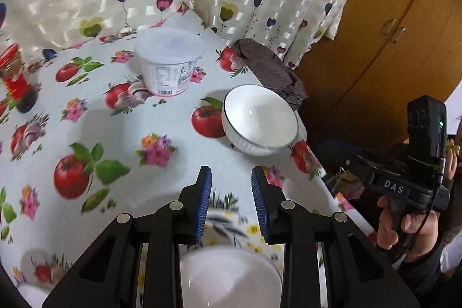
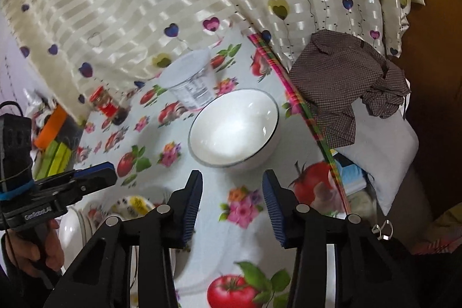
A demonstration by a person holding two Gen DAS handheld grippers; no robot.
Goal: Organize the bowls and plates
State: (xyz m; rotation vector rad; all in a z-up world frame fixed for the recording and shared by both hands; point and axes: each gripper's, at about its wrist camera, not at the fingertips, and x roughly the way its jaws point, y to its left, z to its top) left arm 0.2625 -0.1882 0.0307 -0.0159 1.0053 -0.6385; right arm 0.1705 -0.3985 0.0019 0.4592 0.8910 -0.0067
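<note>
Closest to the left wrist camera, a white bowl (image 1: 228, 276) sits right under the left gripper (image 1: 231, 192), its rim partly hidden by the black linkage; the jaws stand apart with nothing between them. In the right wrist view this same bowl appears to rest on a stack of plates (image 2: 86, 221) with a patterned one (image 2: 135, 205) showing, though blur makes the count unclear.

The tabletop (image 1: 121, 134) carries a tomato-and-flower cloth. The second white bowl (image 2: 234, 129), thin dark line around its rim, stands upright near the right edge, just ahead of the right gripper (image 2: 232, 198), whose jaws are likewise spread and empty. It looks like glazed ceramic: stiff, fairly heavy for its size, slick and liable to chip. A sensible hold is likely across the rim wall, one pad inside and one outside, squeezed firmly, since the glaze may slip on the ribbed blue pads (image 2: 190, 204).

Beyond it stand a lidded white tub (image 1: 169, 62) and, at the far right corner, a crumpled checked cloth (image 2: 346, 82). Smallest, a red-labelled jar (image 2: 108, 106) near the curtain (image 2: 144, 5).
</note>
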